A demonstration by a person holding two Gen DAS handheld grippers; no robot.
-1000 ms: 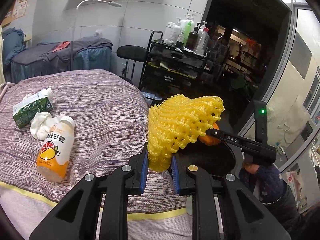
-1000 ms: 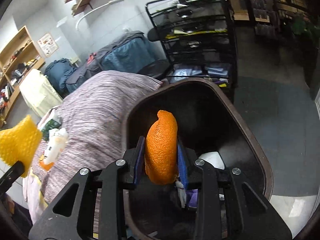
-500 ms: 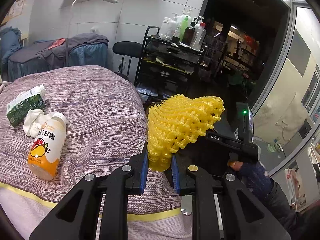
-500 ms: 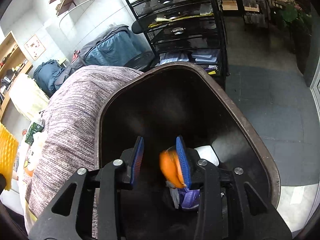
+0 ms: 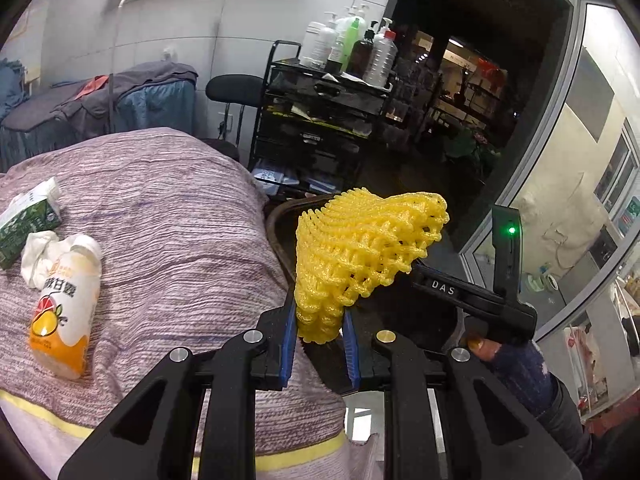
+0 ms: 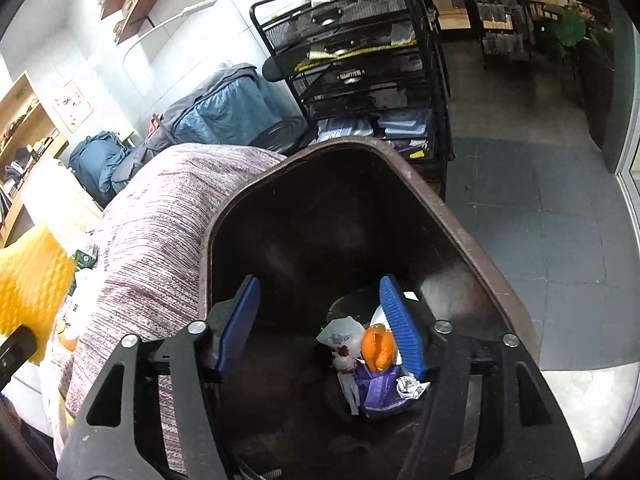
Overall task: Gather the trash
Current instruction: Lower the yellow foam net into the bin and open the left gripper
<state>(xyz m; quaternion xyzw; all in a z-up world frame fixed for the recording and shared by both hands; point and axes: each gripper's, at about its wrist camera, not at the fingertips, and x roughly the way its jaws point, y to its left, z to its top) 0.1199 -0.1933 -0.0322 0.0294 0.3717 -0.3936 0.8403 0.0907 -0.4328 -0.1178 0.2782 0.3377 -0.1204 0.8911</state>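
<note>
My left gripper point(image 5: 319, 326) is shut on a yellow foam fruit net point(image 5: 360, 248) and holds it over the near rim of the dark brown trash bin point(image 5: 276, 220). My right gripper point(image 6: 318, 320) is open and empty above the bin point(image 6: 460, 236). An orange peel point(image 6: 378, 348) lies at the bin's bottom among white wrappers and purple packaging. On the bed lie an orange juice bottle point(image 5: 66, 304), a crumpled white tissue point(image 5: 36, 248) and a green carton point(image 5: 28, 220). The net also shows in the right wrist view point(image 6: 32, 276).
The bed has a purple striped cover point(image 5: 168, 216), and the bin stands against its right side. A black wire cart point(image 5: 320, 120) with bottles stands behind the bin. A black stool point(image 5: 236, 92) and a covered couch point(image 5: 100, 100) stand by the wall.
My right gripper has opened and the orange peel has dropped into the bin. My left gripper has carried the yellow net a little closer to the bin.
</note>
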